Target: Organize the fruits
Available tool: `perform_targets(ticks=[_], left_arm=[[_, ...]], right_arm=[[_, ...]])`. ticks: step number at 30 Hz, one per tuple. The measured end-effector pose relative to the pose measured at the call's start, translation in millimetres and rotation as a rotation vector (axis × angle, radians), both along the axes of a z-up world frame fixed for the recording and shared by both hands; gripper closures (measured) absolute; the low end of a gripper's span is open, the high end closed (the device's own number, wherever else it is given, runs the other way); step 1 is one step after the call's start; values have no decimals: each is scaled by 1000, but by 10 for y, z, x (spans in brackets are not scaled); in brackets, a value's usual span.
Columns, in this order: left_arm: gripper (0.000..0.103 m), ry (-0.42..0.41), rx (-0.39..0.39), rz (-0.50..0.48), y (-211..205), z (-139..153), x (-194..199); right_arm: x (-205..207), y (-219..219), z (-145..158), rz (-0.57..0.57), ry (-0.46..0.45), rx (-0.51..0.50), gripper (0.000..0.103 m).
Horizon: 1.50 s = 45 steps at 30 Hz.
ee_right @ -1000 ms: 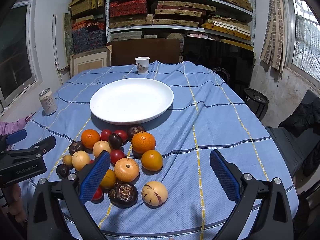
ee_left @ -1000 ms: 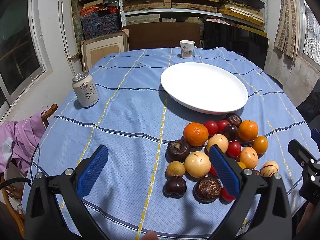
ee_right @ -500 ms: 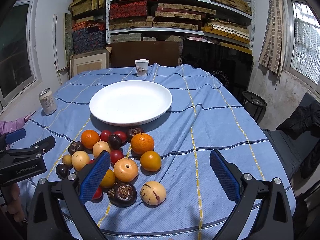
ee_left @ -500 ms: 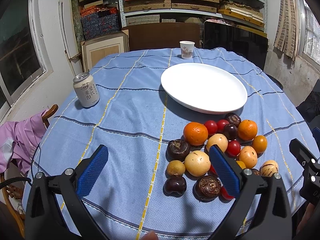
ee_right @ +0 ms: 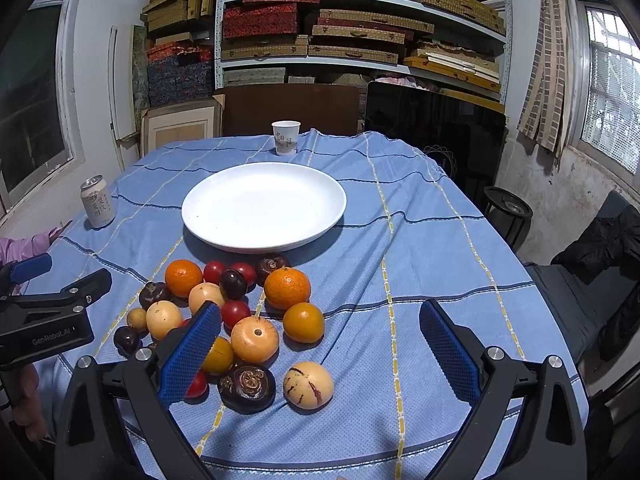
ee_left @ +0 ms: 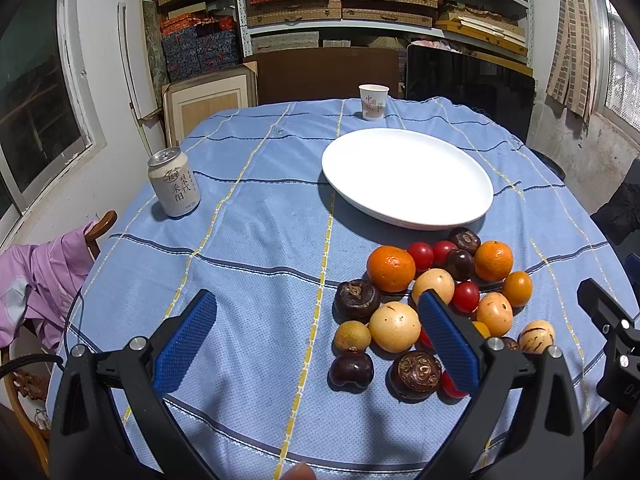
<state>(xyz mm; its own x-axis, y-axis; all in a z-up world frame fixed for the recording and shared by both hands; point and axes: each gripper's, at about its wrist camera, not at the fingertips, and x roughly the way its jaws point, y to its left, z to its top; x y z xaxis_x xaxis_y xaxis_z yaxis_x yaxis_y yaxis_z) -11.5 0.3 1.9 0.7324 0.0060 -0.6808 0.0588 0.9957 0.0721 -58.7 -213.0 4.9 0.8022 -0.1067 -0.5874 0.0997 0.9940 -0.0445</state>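
Note:
A heap of fruit lies on the blue tablecloth in front of an empty white plate (ee_left: pixel 404 156) (ee_right: pixel 280 176). It holds oranges (ee_left: pixel 391 269) (ee_right: pixel 287 289), red tomatoes (ee_left: pixel 420 255), dark mangosteens (ee_left: pixel 357 300) (ee_right: pixel 247 388), pale yellow round fruits (ee_left: pixel 394 326) and a striped pale melon (ee_right: pixel 308 385). My left gripper (ee_left: pixel 316 328) is open and empty, above the cloth just left of the heap. My right gripper (ee_right: pixel 320 344) is open and empty, hovering over the heap's near right side.
A drink can (ee_left: pixel 174 182) (ee_right: pixel 97 201) stands at the table's left. A paper cup (ee_left: pixel 373 102) (ee_right: pixel 285 138) stands at the far edge. Shelves with boxes line the back wall. A chair with pink cloth (ee_left: pixel 44 276) is at the left.
The right gripper has edged forward and slightly lower toward the fruit. The left gripper has barely shifted. Both stay open.

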Motion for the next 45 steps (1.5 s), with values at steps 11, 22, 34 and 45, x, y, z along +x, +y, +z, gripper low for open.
perform_targets(ticks=[11,22,34,45], left_arm=[[4,1,-1,0,2,1,-6],[4,0,0,0,1,1,-2],[4,-9,6,-16,4,7,-25],[4,-1,9,-10,0,-27,-11]], right_arm=[[-4,13,6,3,2,-4,3],[3,23,1,3,2,-6,3],[5,28,5,3,2,-7,3],[3,41,-10,5,6,-5,3]])
